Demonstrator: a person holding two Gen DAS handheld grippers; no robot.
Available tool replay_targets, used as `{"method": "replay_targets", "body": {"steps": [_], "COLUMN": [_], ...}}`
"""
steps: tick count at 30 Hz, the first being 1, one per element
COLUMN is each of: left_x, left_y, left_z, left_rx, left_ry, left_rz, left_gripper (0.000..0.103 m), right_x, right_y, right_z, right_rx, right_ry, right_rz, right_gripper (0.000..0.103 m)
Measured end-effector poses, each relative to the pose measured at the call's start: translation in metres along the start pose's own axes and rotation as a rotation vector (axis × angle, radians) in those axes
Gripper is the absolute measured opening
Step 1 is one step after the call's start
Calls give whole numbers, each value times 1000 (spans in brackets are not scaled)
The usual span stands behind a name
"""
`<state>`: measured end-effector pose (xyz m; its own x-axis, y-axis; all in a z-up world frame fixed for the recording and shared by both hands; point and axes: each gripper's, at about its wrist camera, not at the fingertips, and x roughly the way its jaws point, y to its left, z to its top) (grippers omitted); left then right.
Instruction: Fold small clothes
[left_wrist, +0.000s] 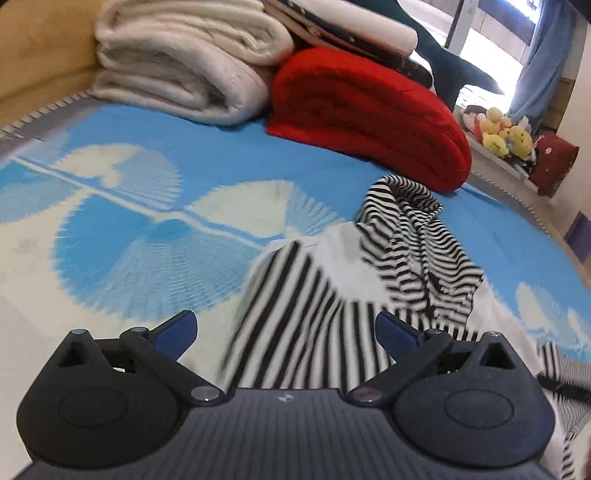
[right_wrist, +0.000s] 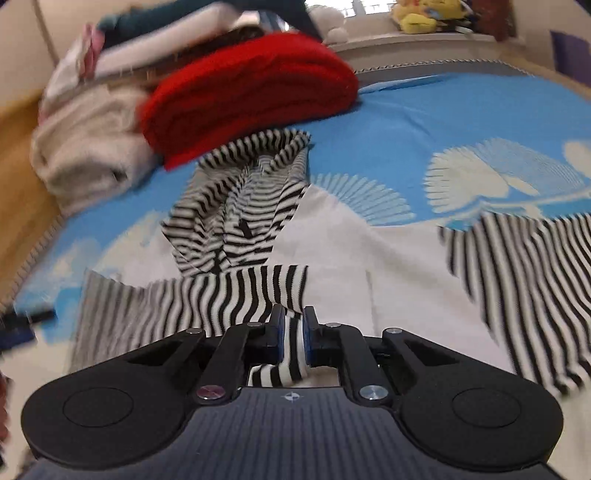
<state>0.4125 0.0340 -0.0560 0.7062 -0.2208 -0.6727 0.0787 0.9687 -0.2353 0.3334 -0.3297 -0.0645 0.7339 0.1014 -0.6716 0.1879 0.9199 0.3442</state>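
The left gripper (left_wrist: 286, 328) is released, its 2 blue-tipped fingers (left_wrist: 177, 332) spread wide and holding nothing. Directly ahead of it and passing under the gap lies the striped hoodie (left_wrist: 295, 314), spread on the blue and white bed cover (left_wrist: 147, 236); the hood (left_wrist: 410, 236) sits crumpled further ahead and to its right. Beyond that, at the far edge of the bed, are a folded red blanket (left_wrist: 369, 114) and, to its left, a folded white blanket (left_wrist: 184, 62).

The right gripper (right_wrist: 293, 336) is clenched on a fold of the striped hoodie (right_wrist: 229, 299), the cloth pinched between its fingers (right_wrist: 277, 332). The hood (right_wrist: 240, 206) lies straight ahead of it, a striped sleeve (right_wrist: 524, 280) off to its right, and the red blanket (right_wrist: 251, 96) further ahead on the bed cover (right_wrist: 443, 118)
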Motion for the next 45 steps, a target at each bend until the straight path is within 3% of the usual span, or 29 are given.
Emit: {"method": "replay_targets", "body": {"steps": [2, 4, 5, 6, 7, 10, 12, 15, 17, 21, 26, 29, 31, 32, 35, 40, 45], "left_x": [37, 78, 93, 105, 106, 108, 98, 60, 15, -84, -154, -154, -143, -136, -128, -118, -110], "left_y": [1, 8, 13, 23, 29, 34, 33, 27, 21, 1, -31, -47, -52, -56, -59, -72, -79], "left_z": [9, 13, 13, 14, 16, 26, 28, 24, 14, -29, -101, -138, -155, -157, -152, -147, -144], "left_rx": [-34, -57, -66, -75, -74, -80, -87, -73, -41, -19, 69, 181, 226, 221, 146, 192, 192], "left_ry": [54, 112, 142, 151, 111, 117, 125, 104, 91, 65, 43, 10, 2, 31, 60, 24, 54], "left_rz": [0, 173, 259, 311, 323, 297, 300, 278, 254, 201, 115, 117, 184, 214, 132, 153, 121], "left_gripper": [103, 103, 103, 103, 103, 103, 103, 103, 103, 103, 103, 103, 103, 103, 103, 103, 103], "right_x": [23, 44, 48, 43, 39, 32, 29, 7, -26, -103, -185, -203, -197, -189, -173, -161, -162], "right_y": [9, 9, 6, 4, 3, -5, -12, -12, -8, 7, 12, 6, 0, -2, -12, -30, -36], "right_z": [-3, -13, -18, -22, -24, -26, -23, -18, -19, -31, -76, -111, -128, -134, -138, -132, -131], "right_rx": [-39, -95, -116, -149, -179, -157, -109, 1, 37, 16, 21, 52, 37, 16, 2, 43, 107], "right_ry": [40, 115, 129, 99, 99, 110, 105, 80, 44, -15, -160, -234, -238, -210, -121, -114, -105], "right_rz": [-22, -125, -129, -104, -101, -92, -76, -69, -5, 84, 51, -8, -71, -86, -67, -87, -51], "right_gripper": [12, 15, 15, 15, 15, 16, 22, 37, 57, 70, 85, 85, 85, 85, 85, 85, 85]}}
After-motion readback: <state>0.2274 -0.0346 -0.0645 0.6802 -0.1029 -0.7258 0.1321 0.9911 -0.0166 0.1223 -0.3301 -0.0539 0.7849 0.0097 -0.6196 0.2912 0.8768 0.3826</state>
